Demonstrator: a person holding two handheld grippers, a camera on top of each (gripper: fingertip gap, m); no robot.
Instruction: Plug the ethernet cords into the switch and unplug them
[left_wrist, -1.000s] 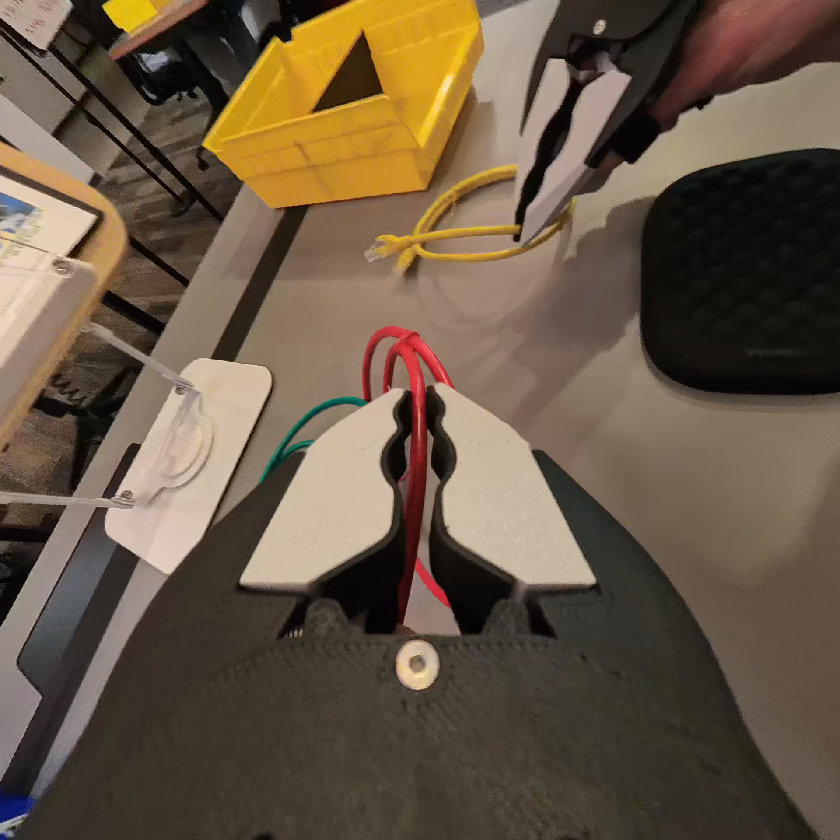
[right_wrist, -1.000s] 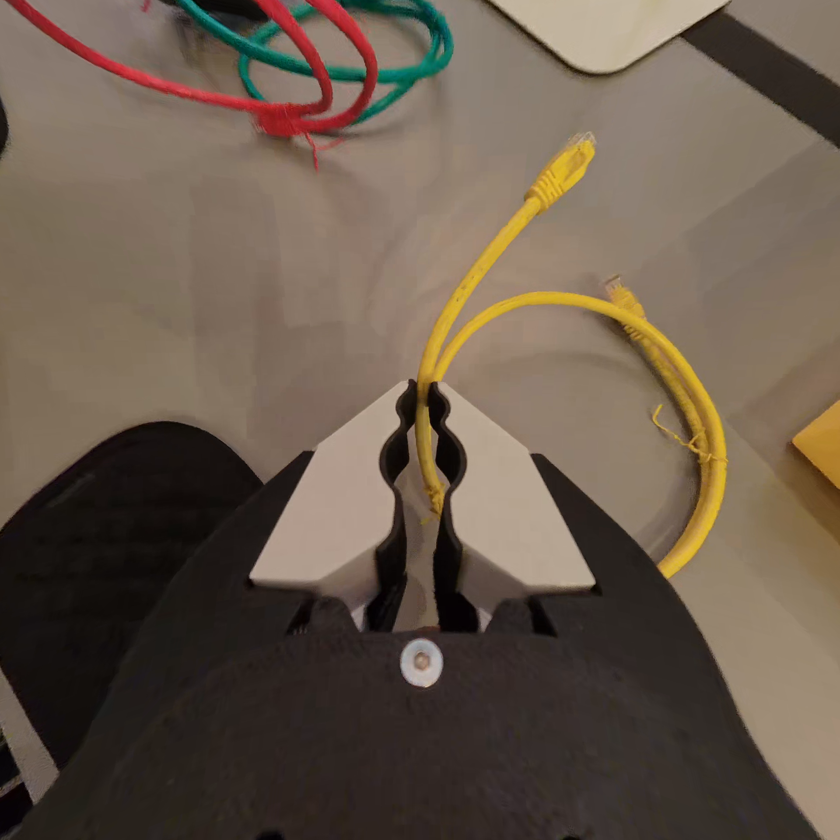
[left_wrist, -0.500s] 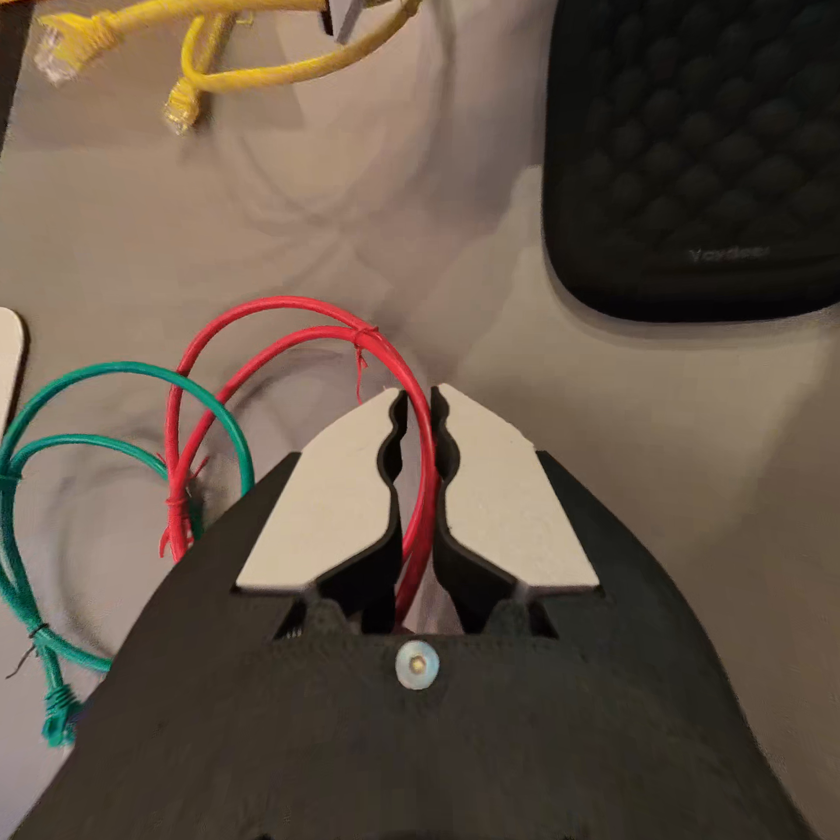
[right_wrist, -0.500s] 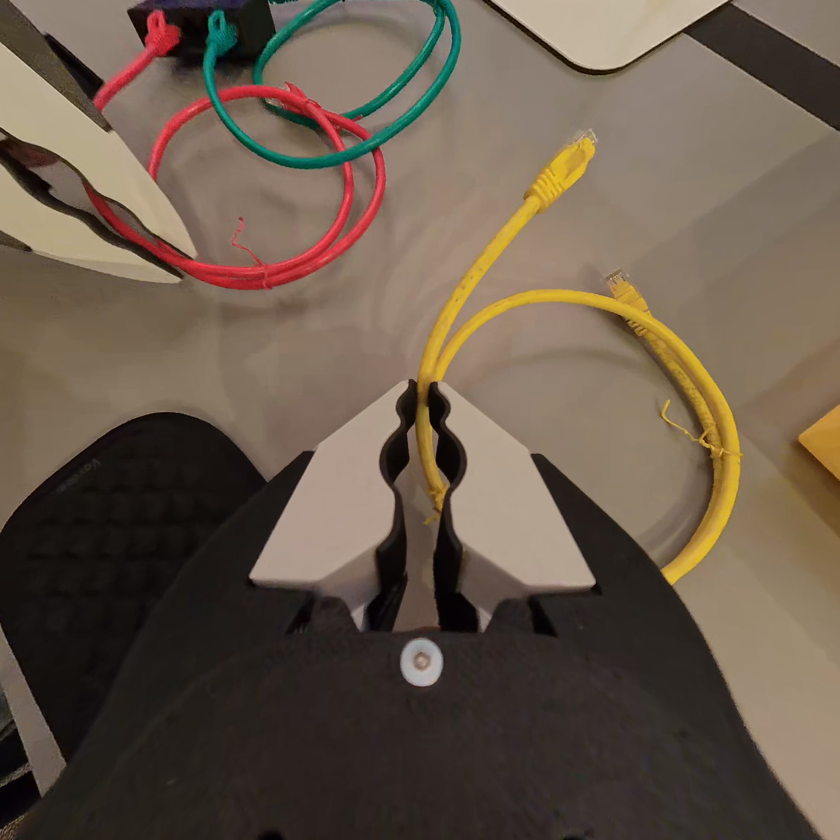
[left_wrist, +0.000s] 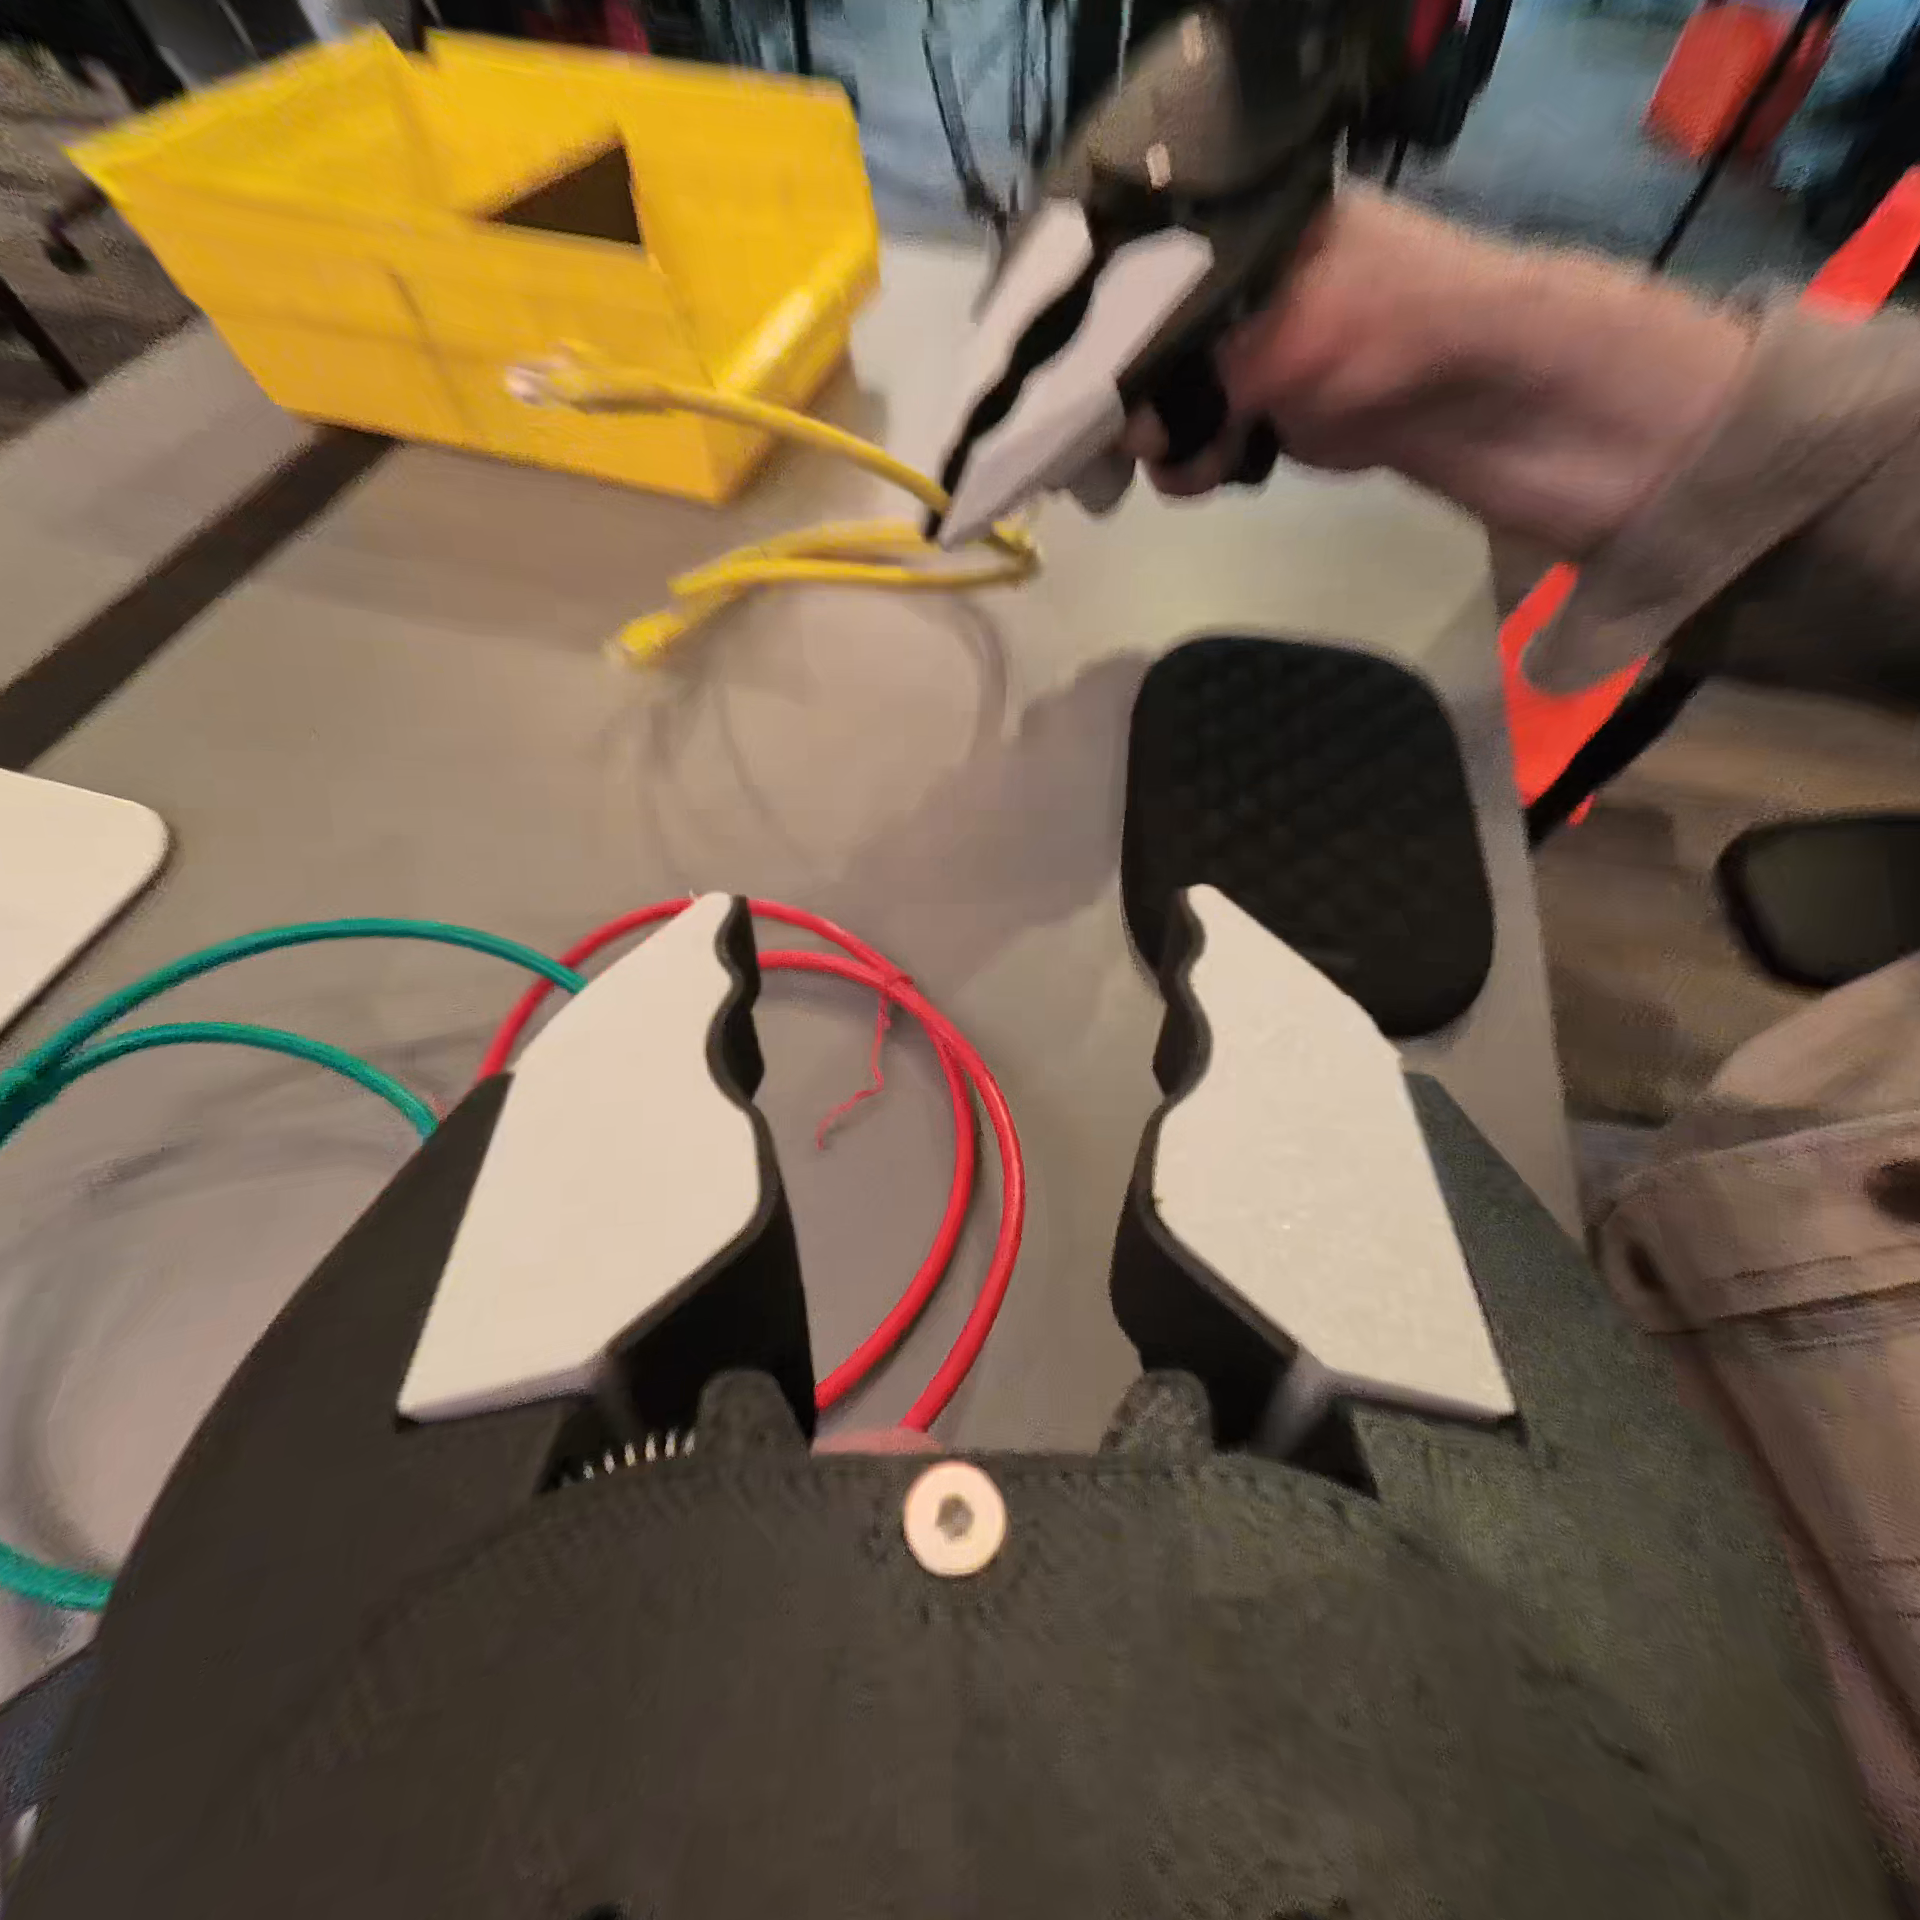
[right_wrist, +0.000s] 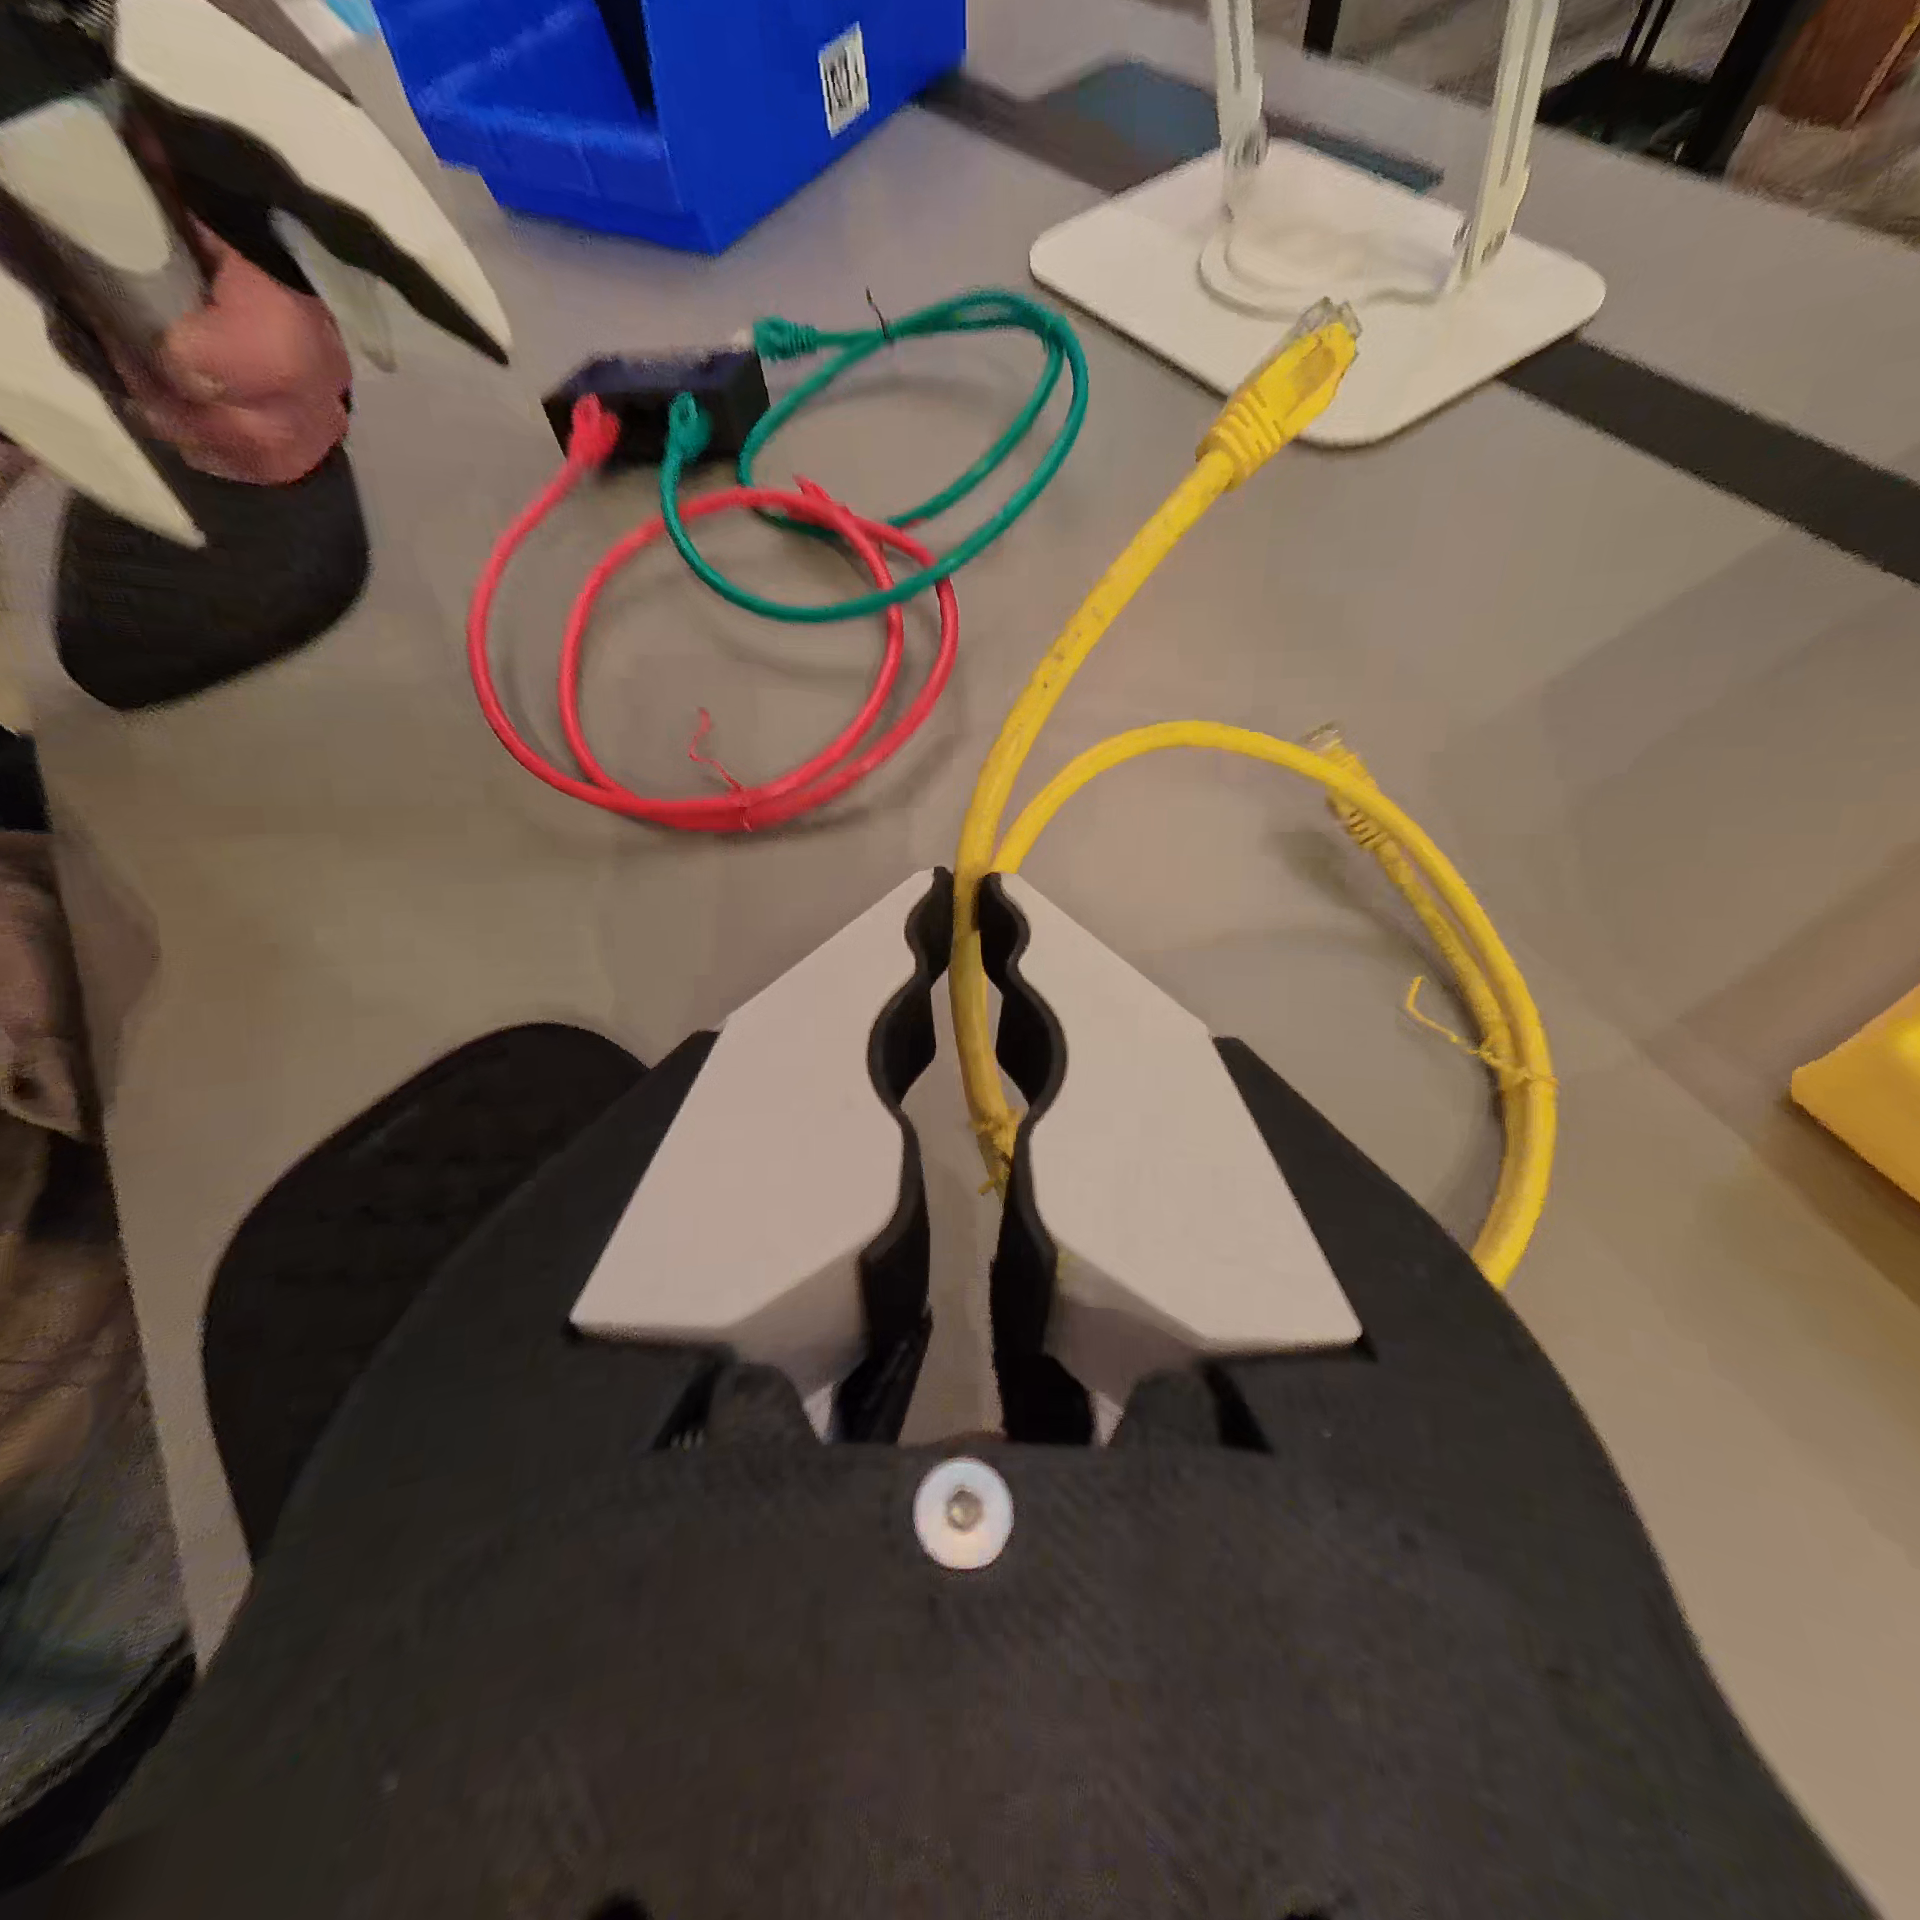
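A small black switch sits on the grey table with a red plug and a green plug in its front ports. The red cord and the green cord lie coiled before it. My left gripper is open and empty above the red cord's loop; it also shows at the far left of the right wrist view. My right gripper is shut on the yellow cord, whose free plug points up and away. The right gripper shows far off in the left wrist view.
A black quilted pad lies at the table's near edge. A yellow bin stands behind the yellow cord. A blue bin and a white stand base stand behind the switch. A person's hand holds the right gripper. My right fingertips sit around 15 centimetres from my left ones. Measured from the fingertips, the small black switch is 20 centimetres or so from the left gripper and 30 centimetres from the right.
My left gripper has opened and let go of the red cord, which now lies on the table. My right gripper has lifted and tilted up, still holding the yellow cord.
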